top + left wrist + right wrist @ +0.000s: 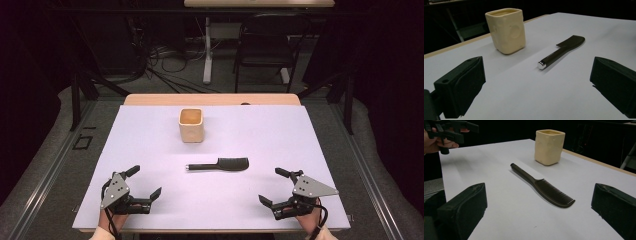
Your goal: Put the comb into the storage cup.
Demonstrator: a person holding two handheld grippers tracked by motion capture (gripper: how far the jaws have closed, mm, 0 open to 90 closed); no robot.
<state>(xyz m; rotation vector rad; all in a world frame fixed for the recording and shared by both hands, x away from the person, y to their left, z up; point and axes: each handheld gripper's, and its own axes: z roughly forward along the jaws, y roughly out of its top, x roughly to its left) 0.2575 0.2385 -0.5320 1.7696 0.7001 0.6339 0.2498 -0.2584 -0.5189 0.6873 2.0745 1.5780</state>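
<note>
A black comb (220, 164) (562, 50) (542, 186) lies flat in the middle of the white table top (150, 135), its handle pointing left in the high view. Behind it stands a cream square cup (191, 125) (506, 30) (549, 143), upright and apparently empty. My left gripper (146, 181) rests at the near left corner, jaws wide apart with nothing between them. At the near right my right gripper (271, 186) sits the same way, open and empty. Both point toward the comb from a distance. The right gripper view also shows the left gripper (451, 131) in a hand, far off.
The white sheet covers a wooden table whose far edge (212, 99) shows behind the cup. Beyond it stand a black chair (265, 47) and a desk leg (207, 50) among floor cables. Dark frame posts flank the table.
</note>
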